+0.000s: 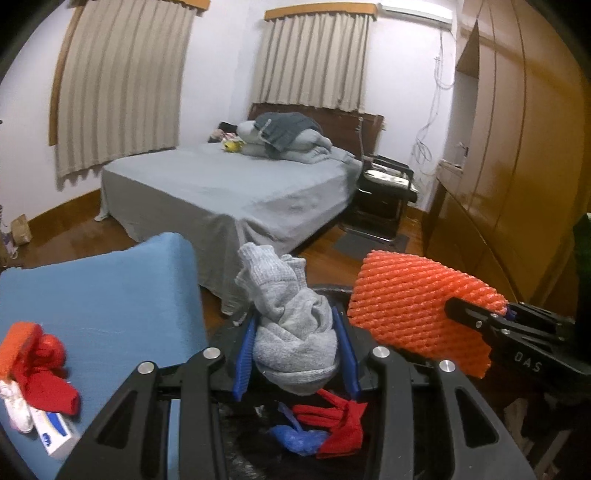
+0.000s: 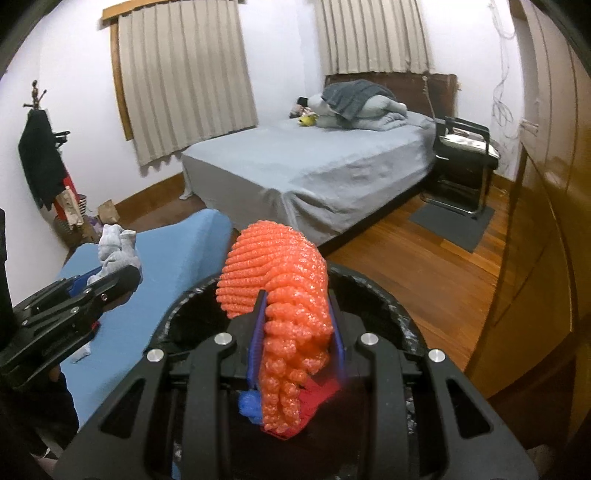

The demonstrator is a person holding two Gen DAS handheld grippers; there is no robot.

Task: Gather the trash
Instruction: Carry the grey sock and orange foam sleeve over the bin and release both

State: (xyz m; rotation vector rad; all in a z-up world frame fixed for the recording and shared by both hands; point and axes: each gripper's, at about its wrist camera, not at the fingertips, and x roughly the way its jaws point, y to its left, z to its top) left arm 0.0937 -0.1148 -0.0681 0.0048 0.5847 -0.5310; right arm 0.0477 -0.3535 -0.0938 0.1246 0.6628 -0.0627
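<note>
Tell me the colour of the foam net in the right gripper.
Orange foam mesh net, ribbed; the right wrist view shows it best.

grey sock (image 1: 291, 325): crumpled, upright, clamped in left tongs (image 1: 297, 354) | orange foam net (image 2: 284, 295): curled (ribbed mesh), pinched in right tongs (image 2: 297, 343) | both above black bin (image 2: 402, 325)

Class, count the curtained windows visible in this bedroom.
2: one window on the left wall, one window above the headboard. Others may lie outside view.
</note>
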